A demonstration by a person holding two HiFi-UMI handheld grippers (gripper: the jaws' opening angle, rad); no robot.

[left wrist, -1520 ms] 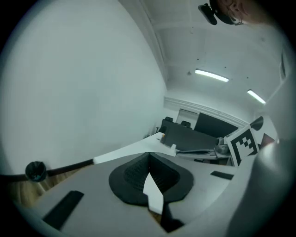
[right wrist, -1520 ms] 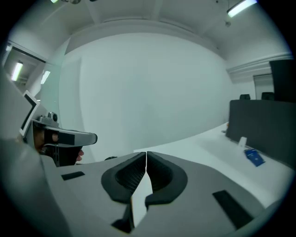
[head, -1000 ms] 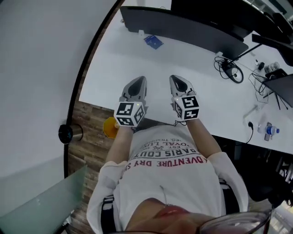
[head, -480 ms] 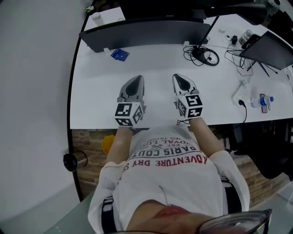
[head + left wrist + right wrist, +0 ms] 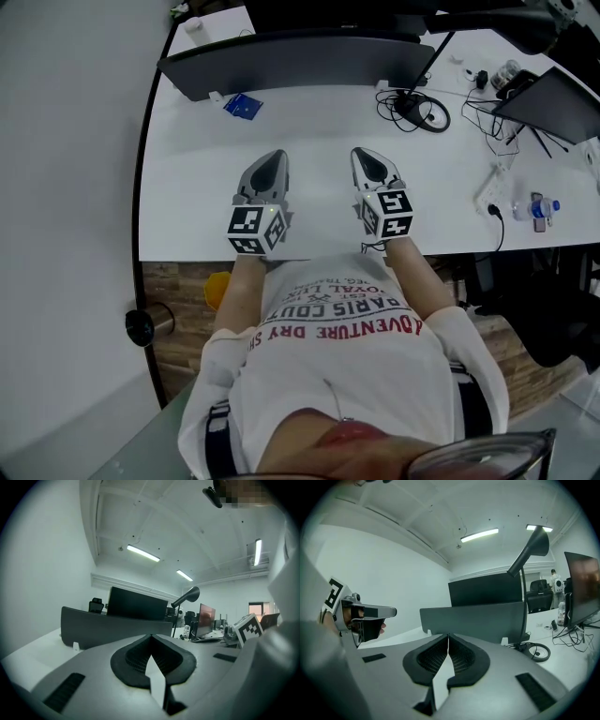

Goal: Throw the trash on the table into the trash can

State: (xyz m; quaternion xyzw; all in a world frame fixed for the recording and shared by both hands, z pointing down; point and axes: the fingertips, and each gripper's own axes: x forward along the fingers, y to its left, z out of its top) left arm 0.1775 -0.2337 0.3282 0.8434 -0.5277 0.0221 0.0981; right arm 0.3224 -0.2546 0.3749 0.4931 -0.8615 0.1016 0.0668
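white office table [image 5: 187,202] runs ahead to a long dark grey desk divider [image 5: 300,66]. over its near edge, the left gripper [image 5: 272,155] and the right gripper [image 5: 362,151] point away, each pinched together on nothing. a small flat blue wrapper [image 5: 243,106], likely the trash, lies just before the divider, ahead and slightly left of the left gripper, the nearer one.

A small blue wrapper [image 5: 243,106] lies flat on the white table [image 5: 197,187], near its far-left corner.
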